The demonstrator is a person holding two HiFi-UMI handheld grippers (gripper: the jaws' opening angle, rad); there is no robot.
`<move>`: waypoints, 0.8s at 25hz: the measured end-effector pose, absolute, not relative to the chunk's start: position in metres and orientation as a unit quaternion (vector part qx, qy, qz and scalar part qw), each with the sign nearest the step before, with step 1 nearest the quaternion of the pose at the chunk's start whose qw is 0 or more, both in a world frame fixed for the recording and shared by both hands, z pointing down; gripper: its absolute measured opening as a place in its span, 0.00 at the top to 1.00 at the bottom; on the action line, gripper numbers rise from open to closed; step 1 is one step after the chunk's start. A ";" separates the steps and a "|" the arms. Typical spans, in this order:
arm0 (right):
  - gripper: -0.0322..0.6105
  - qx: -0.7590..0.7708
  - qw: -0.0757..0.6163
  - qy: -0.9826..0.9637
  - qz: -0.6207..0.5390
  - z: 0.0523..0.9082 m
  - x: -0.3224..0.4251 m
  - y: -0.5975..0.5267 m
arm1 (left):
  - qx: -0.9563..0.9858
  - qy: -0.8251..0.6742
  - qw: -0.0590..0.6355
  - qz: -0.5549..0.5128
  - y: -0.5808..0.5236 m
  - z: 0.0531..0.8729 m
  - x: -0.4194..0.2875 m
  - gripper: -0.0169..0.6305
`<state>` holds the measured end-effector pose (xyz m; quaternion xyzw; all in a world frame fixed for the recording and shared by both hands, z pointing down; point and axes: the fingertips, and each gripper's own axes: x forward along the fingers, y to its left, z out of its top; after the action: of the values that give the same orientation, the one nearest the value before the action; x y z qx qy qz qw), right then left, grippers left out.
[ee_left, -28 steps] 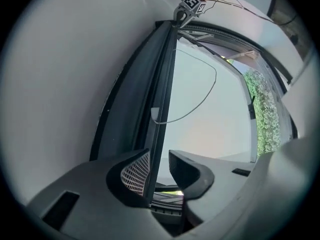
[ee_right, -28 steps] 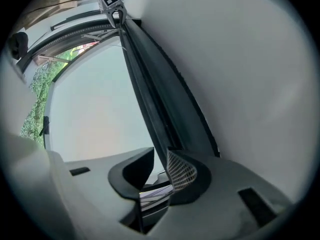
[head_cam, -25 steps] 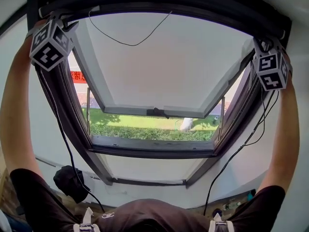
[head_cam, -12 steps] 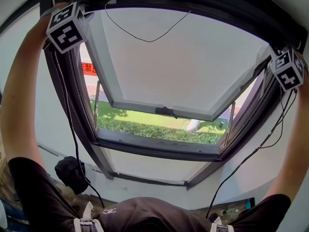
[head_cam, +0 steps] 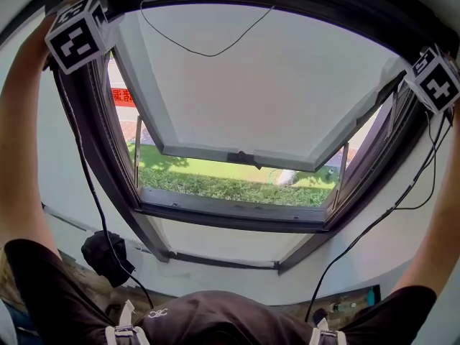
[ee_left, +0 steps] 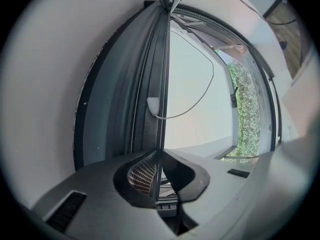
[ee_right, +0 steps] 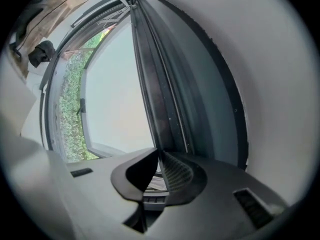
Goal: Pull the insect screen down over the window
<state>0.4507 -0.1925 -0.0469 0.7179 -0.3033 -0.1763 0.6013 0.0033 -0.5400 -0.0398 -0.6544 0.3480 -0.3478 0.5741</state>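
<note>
Reaching high at the window's top edge, the left gripper [ee_left: 159, 154] is closing its jaws, and the insect screen's thin dark pull bar [ee_left: 163, 69] runs straight between them, pads pinching it. The screen itself sits rolled up along the head of the frame, not yet drawn. A loose pull cord [head_cam: 208, 51] droops from the bar's middle over the tilted-out sash [head_cam: 251, 99]. Over on the far end, the right gripper [ee_right: 159, 153] is clamping down on the same bar too.

Now the danger: it's a slim edge to hold, so a hard tug could slip a pad off. Pull one side ahead of the other and the bar could skew and jam in the side rails [head_cam: 93, 135].
</note>
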 end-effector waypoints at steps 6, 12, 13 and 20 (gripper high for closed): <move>0.89 0.687 0.629 -0.326 -0.163 -0.032 0.448 -0.195 | -0.636 0.321 0.578 -0.399 -0.537 -0.032 0.006 0.93; 0.90 0.669 0.640 -0.340 -0.161 -0.017 0.448 -0.196 | -0.637 0.290 0.579 -0.418 -0.535 -0.013 0.008 0.93; 0.90 0.667 0.642 -0.344 -0.158 -0.014 0.448 -0.196 | -0.637 0.286 0.580 -0.420 -0.534 -0.011 0.009 0.94; 0.90 0.621 0.684 -0.374 -0.087 0.032 0.442 -0.198 | -0.650 0.237 0.562 -0.452 -0.536 0.036 0.008 0.94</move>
<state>0.4418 -0.1980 0.0321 0.6206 -0.3743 -0.0870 0.6835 0.0080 -0.5365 0.0362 -0.6504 0.2369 -0.4522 0.5625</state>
